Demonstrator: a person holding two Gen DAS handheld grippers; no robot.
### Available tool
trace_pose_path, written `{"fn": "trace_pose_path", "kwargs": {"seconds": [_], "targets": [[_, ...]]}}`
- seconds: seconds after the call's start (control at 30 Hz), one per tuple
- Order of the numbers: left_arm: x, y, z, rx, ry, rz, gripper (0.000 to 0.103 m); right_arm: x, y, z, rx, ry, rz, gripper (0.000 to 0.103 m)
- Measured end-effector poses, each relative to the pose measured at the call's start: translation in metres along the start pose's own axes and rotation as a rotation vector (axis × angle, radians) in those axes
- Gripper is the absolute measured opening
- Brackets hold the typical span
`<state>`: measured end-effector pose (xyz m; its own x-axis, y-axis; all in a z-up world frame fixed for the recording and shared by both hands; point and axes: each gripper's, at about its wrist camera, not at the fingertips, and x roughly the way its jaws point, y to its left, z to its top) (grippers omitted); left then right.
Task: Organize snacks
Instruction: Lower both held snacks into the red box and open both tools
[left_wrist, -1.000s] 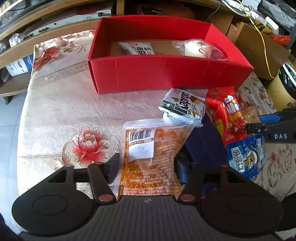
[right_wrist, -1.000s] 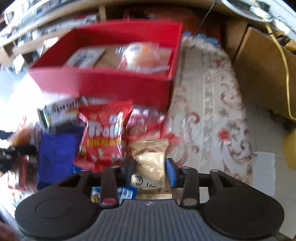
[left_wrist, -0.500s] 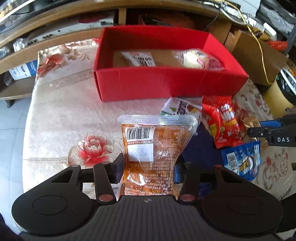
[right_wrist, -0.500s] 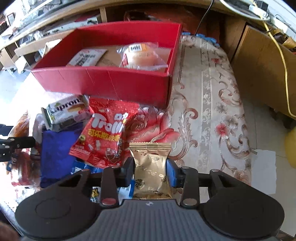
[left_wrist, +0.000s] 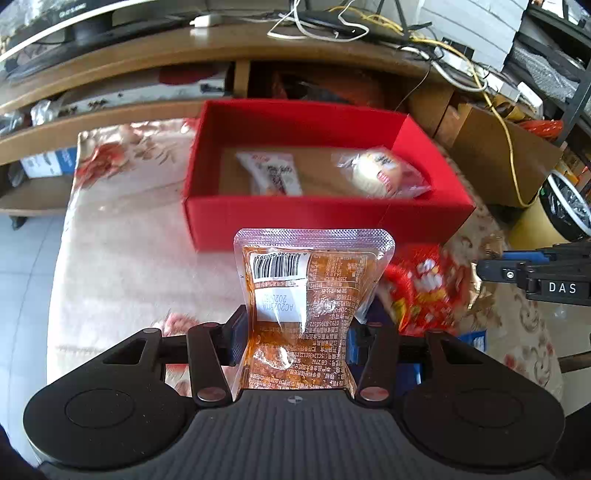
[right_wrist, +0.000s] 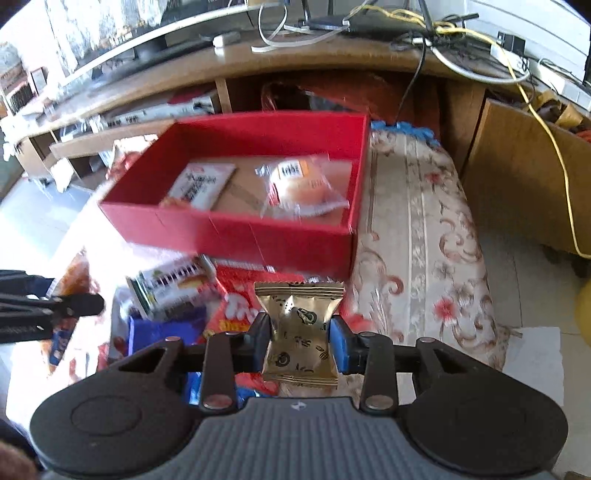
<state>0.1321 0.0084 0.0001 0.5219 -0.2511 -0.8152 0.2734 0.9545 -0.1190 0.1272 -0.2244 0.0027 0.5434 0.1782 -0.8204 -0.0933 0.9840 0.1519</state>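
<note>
Left tool (left_wrist: 295, 338): jaws just closed, pinching the orange sauce pouch (left_wrist: 308, 295), lifted clear of the counter (left_wrist: 122, 258). Right tool (right_wrist: 299, 341): fully clamped on the gold packet (right_wrist: 300, 332). Red box (left_wrist: 317, 218) beyond holds 2 snacks.

Orange sauce pouch (left_wrist: 306, 302): barcode label, "AC2025", "GB 2712", seen inverted. Black gripper part (left_wrist: 554, 286): "DAS".

A clear orange-filled barcoded pouch (left_wrist: 308, 310) and a crinkled gold foil packet (right_wrist: 300, 334) stand upright, pinched, before the open red cardboard box (left_wrist: 325, 218).
</note>
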Motion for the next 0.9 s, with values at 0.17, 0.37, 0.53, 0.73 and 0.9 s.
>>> {"fn": "trace_pose_path", "kwargs": {"seconds": [0.17,0.37,0.53,0.73,0.9], "targets": [[0.002,-0.008,0.018,0.009,-0.034,0.000,0.056,-0.003,0.008,0.018,0.000,-0.036,0.027,0.034],[0.011,-0.013,0.044,0.000,-0.070,0.010,0.056,0.000,0.018,0.044,-0.008,-0.077,0.047,0.034],[0.024,-0.013,0.067,-0.009,-0.089,0.025,0.056,0.009,0.021,0.068,-0.007,-0.097,0.043,0.034],[0.040,-0.017,0.087,0.004,-0.096,0.039,0.056,0.023,0.020,0.092,-0.006,-0.107,0.036,0.034],[0.052,-0.020,0.098,0.021,-0.099,0.054,0.056,0.034,0.022,0.108,-0.019,-0.118,0.022,0.034]]}}
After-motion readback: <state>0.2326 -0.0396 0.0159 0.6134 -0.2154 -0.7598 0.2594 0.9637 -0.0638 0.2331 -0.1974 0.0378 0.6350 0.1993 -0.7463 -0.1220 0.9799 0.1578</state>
